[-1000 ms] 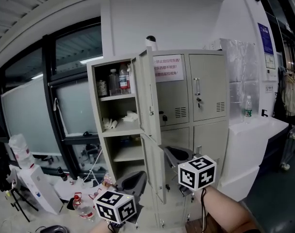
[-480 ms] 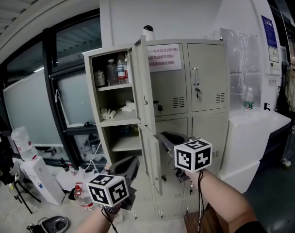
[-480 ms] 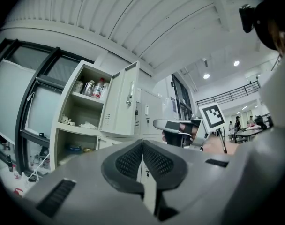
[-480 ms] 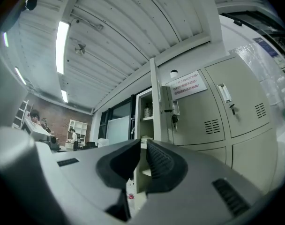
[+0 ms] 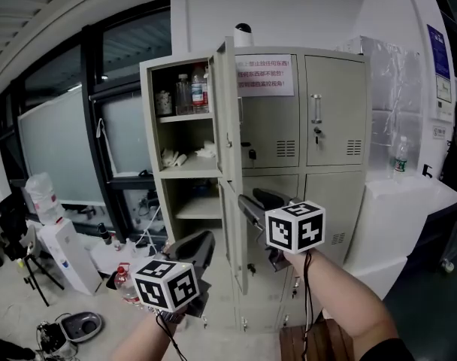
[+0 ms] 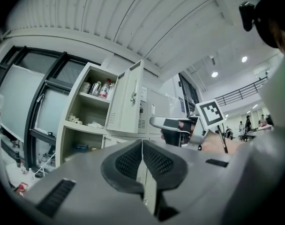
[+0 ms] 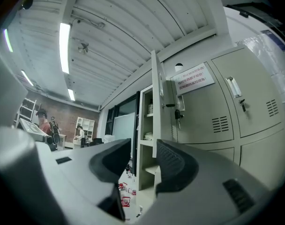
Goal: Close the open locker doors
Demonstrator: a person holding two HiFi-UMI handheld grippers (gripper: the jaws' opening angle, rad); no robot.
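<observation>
The beige locker cabinet (image 5: pixel 326 119) has its two left doors open: the upper door (image 5: pixel 225 111) and the lower door (image 5: pixel 234 239) both swing out toward me. My right gripper (image 5: pixel 249 201) is level just right of the lower door's top edge. Its jaws have just been opening and hold nothing. In the right gripper view the upper door's edge (image 7: pixel 155 102) shows beyond the gap of the right gripper (image 7: pixel 143 146). My left gripper (image 5: pixel 197 248) is lower and to the left, in front of the open compartments, and is shut and empty (image 6: pixel 142 142).
Bottles (image 5: pixel 185 92) stand on the top shelf and white cloths (image 5: pixel 206 151) lie on the middle one. A white box (image 5: pixel 63 254), bottles (image 5: pixel 122 280) and a round device (image 5: pixel 82 326) sit on the floor at left. A white counter (image 5: pixel 409 201) with a bottle (image 5: pixel 399 156) is at right.
The right gripper's jaws have opened from shut and it has drawn closer to the lower door's edge. The left gripper has stayed shut and has hardly moved.
</observation>
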